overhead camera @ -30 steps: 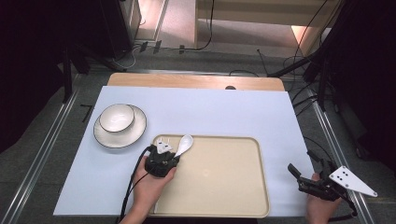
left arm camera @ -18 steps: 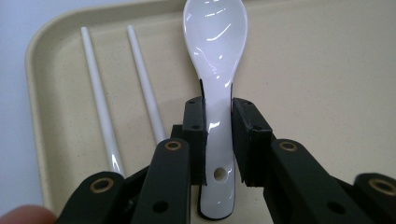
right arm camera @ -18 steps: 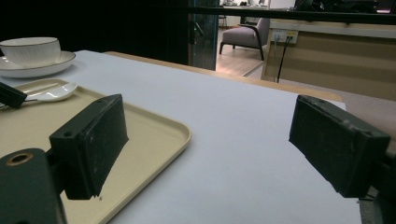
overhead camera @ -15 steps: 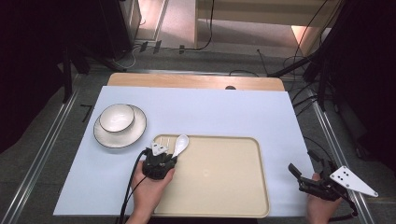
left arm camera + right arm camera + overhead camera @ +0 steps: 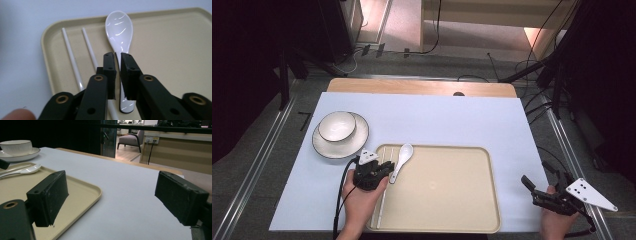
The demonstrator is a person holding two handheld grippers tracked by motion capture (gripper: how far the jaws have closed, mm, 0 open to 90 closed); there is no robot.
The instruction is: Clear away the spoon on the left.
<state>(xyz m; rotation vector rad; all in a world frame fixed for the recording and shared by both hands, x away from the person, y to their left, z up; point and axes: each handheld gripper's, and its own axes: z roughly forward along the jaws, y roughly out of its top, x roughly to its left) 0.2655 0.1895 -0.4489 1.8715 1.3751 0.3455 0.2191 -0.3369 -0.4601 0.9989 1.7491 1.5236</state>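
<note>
A white ceramic spoon (image 5: pixel 401 160) (image 5: pixel 119 27) lies in the top left corner of the beige tray (image 5: pixel 447 200) (image 5: pixel 170 50), bowl pointing away from me. My left gripper (image 5: pixel 384 169) (image 5: pixel 118 58) hovers just over the spoon's handle. Its jaws have just been closing and stand almost together, leaving a thin slit. The handle shows through the slit from underneath, and I see no pad pressing on it. Two white chopsticks (image 5: pixel 75 65) (image 5: pixel 379 212) lie along the tray's left side. At the table's right edge my right gripper (image 5: pixel 536 189) (image 5: pixel 112 200) stands wide open, holding nothing.
A white bowl (image 5: pixel 337 125) (image 5: pixel 16 147) sits on a white plate (image 5: pixel 357 140) left of the tray, on the pale blue table cover (image 5: pixel 452 120). A wooden strip (image 5: pixel 422 87) borders the far edge. Metal rails and cables run beside the table.
My left gripper has drawn back to the left, toward the tray's left rim, and more of the spoon's handle shows. Its jaws have narrowed. The right gripper has not moved.
</note>
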